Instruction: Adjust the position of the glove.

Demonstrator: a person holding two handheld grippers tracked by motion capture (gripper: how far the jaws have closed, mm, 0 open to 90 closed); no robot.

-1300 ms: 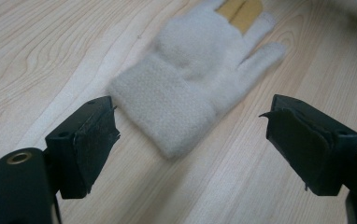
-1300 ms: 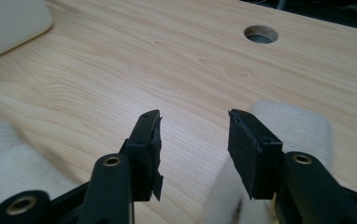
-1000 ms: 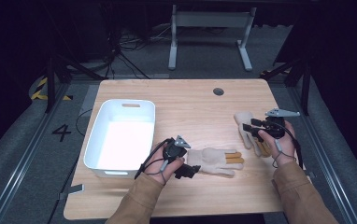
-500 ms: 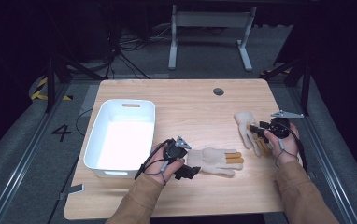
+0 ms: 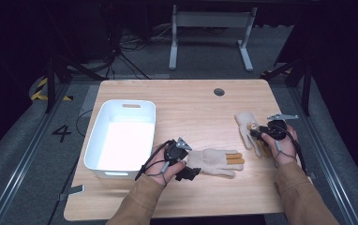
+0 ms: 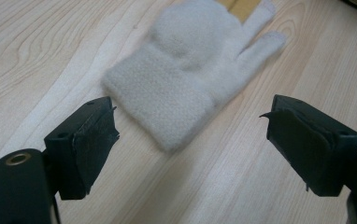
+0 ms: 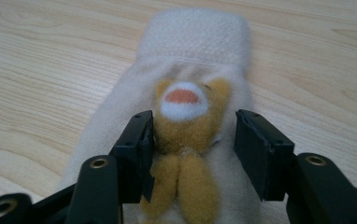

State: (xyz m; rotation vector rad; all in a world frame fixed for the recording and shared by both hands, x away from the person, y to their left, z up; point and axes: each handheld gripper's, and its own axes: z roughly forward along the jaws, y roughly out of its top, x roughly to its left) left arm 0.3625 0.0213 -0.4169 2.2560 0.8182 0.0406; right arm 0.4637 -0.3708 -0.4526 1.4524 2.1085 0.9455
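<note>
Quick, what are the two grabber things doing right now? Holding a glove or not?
Left gripper: open, holding nothing, just short of the near glove's cuff.
Right gripper: open, jaws either side of the bear patch on the far glove, not squeezing.

Two cream knit gloves point(image 5: 217, 161) point(image 5: 248, 127) lie flat, well apart, on the wooden table point(image 5: 191, 108).

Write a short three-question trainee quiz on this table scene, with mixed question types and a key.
1. True or false: the white bin holds a glove.
2. The right gripper has its jaws on either side of: A) the glove's cuff, B) the brown plush animal on the right glove, C) the bin's handle.
3. Fill in: the left gripper is open, and its jaws face the ____ end of the left glove.

Key: 1 false; 2 B; 3 cuff.
</note>
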